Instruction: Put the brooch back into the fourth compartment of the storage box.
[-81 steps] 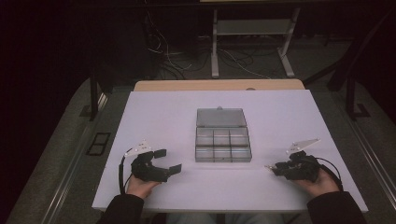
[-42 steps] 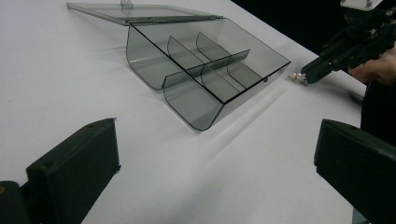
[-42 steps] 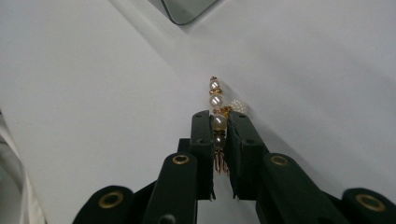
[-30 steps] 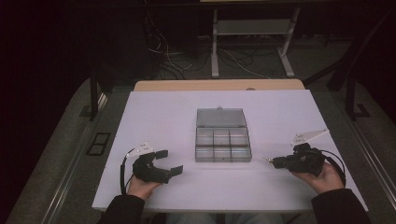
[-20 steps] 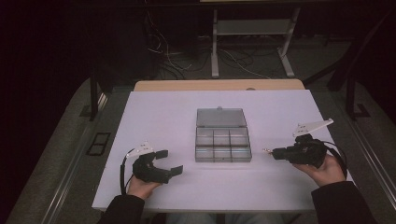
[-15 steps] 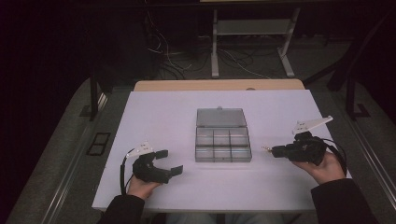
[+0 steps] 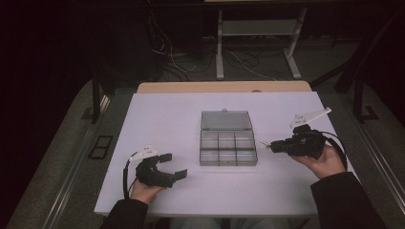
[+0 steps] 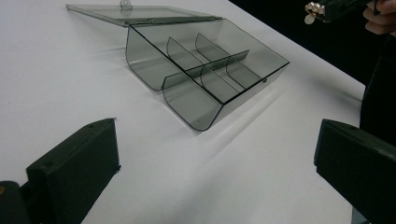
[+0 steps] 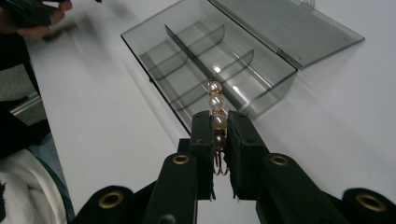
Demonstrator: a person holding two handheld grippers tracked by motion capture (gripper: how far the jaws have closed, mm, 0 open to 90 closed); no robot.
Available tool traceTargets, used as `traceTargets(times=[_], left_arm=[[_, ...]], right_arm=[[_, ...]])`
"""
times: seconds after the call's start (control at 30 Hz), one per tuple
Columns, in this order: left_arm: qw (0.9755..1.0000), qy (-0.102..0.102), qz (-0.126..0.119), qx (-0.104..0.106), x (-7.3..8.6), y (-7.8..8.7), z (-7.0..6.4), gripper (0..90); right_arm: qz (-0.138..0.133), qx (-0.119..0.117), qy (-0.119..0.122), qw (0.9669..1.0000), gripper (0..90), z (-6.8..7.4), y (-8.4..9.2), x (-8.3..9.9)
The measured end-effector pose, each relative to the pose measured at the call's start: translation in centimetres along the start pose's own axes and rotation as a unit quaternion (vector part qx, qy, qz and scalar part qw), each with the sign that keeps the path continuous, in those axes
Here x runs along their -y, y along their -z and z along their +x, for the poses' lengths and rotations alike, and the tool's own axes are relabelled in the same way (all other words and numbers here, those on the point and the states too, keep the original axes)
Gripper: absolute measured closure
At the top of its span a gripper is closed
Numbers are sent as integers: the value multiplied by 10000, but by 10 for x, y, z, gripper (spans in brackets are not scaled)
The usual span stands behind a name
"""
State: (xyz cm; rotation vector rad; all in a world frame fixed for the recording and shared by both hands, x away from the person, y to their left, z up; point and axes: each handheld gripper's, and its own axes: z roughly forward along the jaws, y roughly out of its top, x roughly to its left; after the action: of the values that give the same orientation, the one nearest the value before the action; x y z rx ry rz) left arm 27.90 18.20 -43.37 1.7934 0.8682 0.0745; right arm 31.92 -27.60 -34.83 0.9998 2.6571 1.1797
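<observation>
The right gripper (image 9: 218, 126) grips a pearl earring (image 9: 215, 112) just beside the organizer box (image 7: 228, 143), seemingly empty; the left gripper (image 7: 173, 165) rests released.

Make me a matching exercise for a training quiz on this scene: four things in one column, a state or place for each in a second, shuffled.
Things
1. clear grey plastic compartment box
2. left gripper
3. right gripper
4. string of white pearl beads on gold wire

States
A. jaws wide apart, nothing between them
B. lid folded back flat on the white table
C. pinched between two black jaws
D. raised beside the box, jaws closed on something

Pairs: 1-B, 2-A, 3-D, 4-C
</observation>
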Motion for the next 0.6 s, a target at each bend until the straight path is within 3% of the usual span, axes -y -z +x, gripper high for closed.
traceTargets(times=[0.6], left_arm=[[10000, -29, 35, 11, 0, -1, 0, 0]], right_arm=[[-82, -245, 277, 9993, 807, 10, -29, -43]])
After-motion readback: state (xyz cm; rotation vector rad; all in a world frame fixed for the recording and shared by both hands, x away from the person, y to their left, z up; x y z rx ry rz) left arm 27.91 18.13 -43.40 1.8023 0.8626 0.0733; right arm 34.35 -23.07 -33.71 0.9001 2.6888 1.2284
